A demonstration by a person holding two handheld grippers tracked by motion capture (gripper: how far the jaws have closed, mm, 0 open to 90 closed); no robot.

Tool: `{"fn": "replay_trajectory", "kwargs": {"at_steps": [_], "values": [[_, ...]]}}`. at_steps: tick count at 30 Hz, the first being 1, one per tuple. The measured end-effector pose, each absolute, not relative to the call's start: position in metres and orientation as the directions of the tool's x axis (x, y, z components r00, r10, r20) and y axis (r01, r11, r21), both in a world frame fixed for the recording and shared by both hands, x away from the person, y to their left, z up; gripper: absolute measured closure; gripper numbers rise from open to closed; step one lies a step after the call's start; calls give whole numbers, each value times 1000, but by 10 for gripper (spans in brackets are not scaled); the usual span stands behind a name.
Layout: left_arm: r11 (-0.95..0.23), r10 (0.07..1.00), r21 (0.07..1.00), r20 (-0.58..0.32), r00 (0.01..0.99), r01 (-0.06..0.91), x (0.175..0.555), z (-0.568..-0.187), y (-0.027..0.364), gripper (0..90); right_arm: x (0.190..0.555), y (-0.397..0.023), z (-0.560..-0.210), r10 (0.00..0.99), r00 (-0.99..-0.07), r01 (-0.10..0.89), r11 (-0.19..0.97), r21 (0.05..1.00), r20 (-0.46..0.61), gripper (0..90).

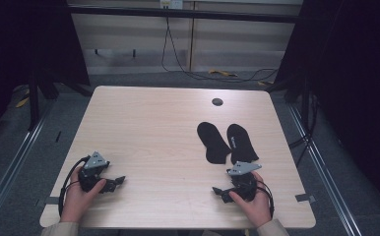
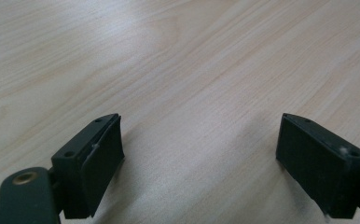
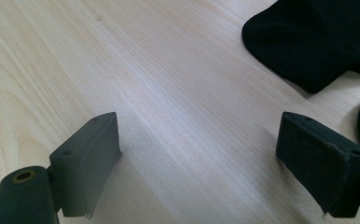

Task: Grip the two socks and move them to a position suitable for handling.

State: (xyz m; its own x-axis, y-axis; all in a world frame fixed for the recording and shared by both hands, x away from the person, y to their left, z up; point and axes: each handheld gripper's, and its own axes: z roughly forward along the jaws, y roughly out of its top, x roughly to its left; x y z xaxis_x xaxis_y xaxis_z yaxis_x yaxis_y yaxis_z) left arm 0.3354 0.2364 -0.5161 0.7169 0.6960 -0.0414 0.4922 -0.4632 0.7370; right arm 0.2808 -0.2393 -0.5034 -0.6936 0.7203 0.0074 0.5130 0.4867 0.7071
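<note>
**Both grippers resting wide apart at the near edge, two black socks lying just beyond the right one**

Nearest the person, two hands are coming in from the bottom of the high view, each holding a gripper low over the wooden table point(image 1: 153, 132). The left gripper point(image 1: 118, 182) is sitting near the front left corner, pointing inward toward the middle of the table. In the left gripper view, its jaws are standing wide apart with nothing but bare wood grain between them.

The right gripper point(image 1: 217, 191) is sitting near the front right, pointing inward toward the left one, well apart from it. In the right gripper view its jaws are also standing wide apart, holding nothing, with bare table showing in the gap.

Just beyond the right gripper, two black socks are lying flat on the table side by side, their near ends close together and their far ends spreading apart. The left sock point(image 1: 212, 141) and the right sock point(image 1: 242, 142) are both lying near the grey plate on top of the right gripper. In the right gripper view, one sock point(image 3: 318, 37) is showing at the upper right, beyond the jaws and clear of them.

Farther on, a small dark round hole point(image 1: 217, 102) is sitting in the table near its far edge.
</note>
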Motion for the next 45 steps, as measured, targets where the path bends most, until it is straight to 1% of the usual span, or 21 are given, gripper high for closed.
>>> {"fn": "replay_trajectory", "kwargs": {"at_steps": [9, 10, 12, 13, 14, 15, 20, 22, 24, 27, 30, 31, 33, 35, 36, 37, 38, 39, 40, 41, 45], "values": [[-463, 696, 738, -41, 717, 492, 336, -516, 237, 142, 281, -241, -503, 751, -660, 533, 458, 711, 10, 151], [-463, 696, 738, -41, 717, 492, 336, -516, 237, 142, 282, -244, -500, 759, -650, 549, 453, 702, 19, 224], [-463, 696, 737, -41, 717, 492, 336, -516, 236, 142, 287, -250, -492, 789, -611, 577, 391, 717, 61, 229], [-463, 696, 737, -41, 717, 492, 336, -516, 236, 142, 287, -250, -492, 789, -611, 577, 391, 717, 61, 229], [-463, 696, 738, -42, 717, 492, 336, -516, 236, 142, 297, -258, -482, 836, -548, 582, 375, 721, 7, 249], [-463, 696, 738, -41, 717, 492, 336, -516, 237, 141, 304, -262, -478, 850, -526, 580, 376, 723, -21, 266], [-460, 695, 739, -44, 717, 492, 336, -516, 236, 141, 346, -289, -469, 923, -382, 618, 300, 727, -56, 299], [-460, 696, 739, -44, 717, 492, 336, -516, 236, 141, 351, -292, -469, 929, -366, 620, 292, 728, -60, 303], [-461, 696, 739, -44, 717, 492, 336, -516, 236, 141, 372, -298, -472, 943, -327, 640, 264, 721, -55, 315], [-460, 696, 739, -44, 717, 492, 336, -516, 236, 141, 386, -299, -477, 942, -331, 654, 266, 708, -49, 315], [-461, 696, 739, -44, 717, 492, 336, -516, 236, 141, 392, -295, -482, 945, -316, 672, 283, 684, -81, 338], [-460, 695, 739, -44, 717, 492, 336, -516, 236, 141, 393, -295, -485, 954, -281, 685, 277, 673, -107, 346], [-461, 696, 739, -44, 717, 492, 336, -516, 236, 141, 395, -298, -491, 953, -294, 705, 269, 656, -75, 421], [-460, 696, 739, -44, 717, 492, 336, -516, 236, 141, 394, -301, -494, 958, -285, 698, 235, 677, -39, 470], [-460, 696, 739, -44, 717, 492, 336, -516, 236, 141, 393, -301, -494, 955, -293, 695, 238, 678, -34, 521], [-461, 696, 739, -44, 717, 492, 336, -516, 236, 141, 393, -301, -493, 953, -300, 695, 246, 676, -38, 637], [-460, 696, 739, -44, 717, 492, 336, -516, 236, 141, 392, -302, -492, 950, -310, 695, 256, 672, -41, 711], [-460, 696, 739, -44, 717, 492, 336, -516, 236, 141, 392, -302, -492, 950, -310, 695, 256, 672, -41, 711], [-460, 696, 739, -43, 717, 492, 336, -516, 236, 141, 392, -304, -491, 951, -307, 698, 251, 670, -37, 802], [-460, 696, 739, -44, 717, 492, 336, -516, 236, 141, 392, -306, -491, 950, -311, 697, 253, 671, -35, 846], [-460, 696, 739, -44, 717, 492, 336, -516, 236, 141, 390, -312, -490, 950, -313, 692, 245, 679, -25, 862]]}}
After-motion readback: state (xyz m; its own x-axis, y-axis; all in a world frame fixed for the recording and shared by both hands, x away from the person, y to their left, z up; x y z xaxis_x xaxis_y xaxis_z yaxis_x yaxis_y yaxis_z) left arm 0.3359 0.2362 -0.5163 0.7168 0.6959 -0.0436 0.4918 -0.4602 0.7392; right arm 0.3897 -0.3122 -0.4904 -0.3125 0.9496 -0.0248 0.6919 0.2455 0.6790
